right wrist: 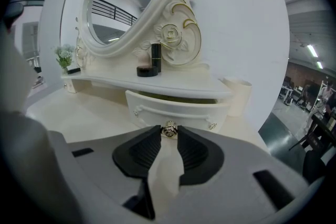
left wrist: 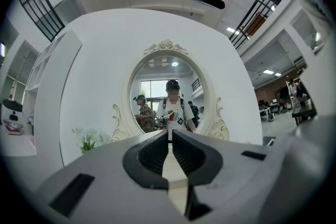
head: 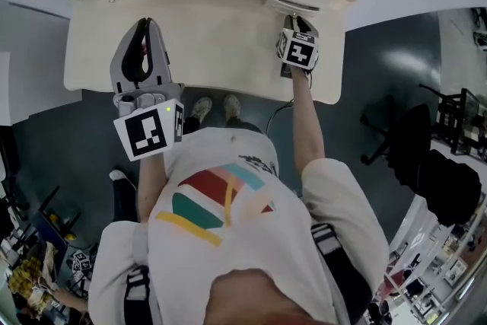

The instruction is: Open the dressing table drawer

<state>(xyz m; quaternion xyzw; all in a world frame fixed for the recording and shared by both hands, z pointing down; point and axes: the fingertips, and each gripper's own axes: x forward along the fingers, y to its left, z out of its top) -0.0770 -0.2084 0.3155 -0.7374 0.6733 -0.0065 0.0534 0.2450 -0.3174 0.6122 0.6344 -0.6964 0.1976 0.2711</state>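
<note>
One drawer (right wrist: 157,107) sits just under the curved upper shelf (right wrist: 173,87) of the cream dressing table (head: 205,42). In the right gripper view it is at the middle of the frame, drawn out a little, with a dark gap above its front. Its small metal knob (right wrist: 169,130) lies between the tips of the right gripper (right wrist: 169,137), whose jaws are closed narrowly on it, one pad on each side. In the head view this gripper is at the upper right, angled down over the tabletop.

On the shelf above the drawer stand a black tube (right wrist: 156,57) and a round black case (right wrist: 147,71), beside the oval mirror (right wrist: 131,0). A cream cup (right wrist: 239,97) stands to the right, and white flowers (right wrist: 64,55) are at the far left.

The left gripper (left wrist: 170,135) is at the left of the head view, held level over the tabletop. Its jaws are drawn almost together, with only a thin slit between them and nothing held.
</note>
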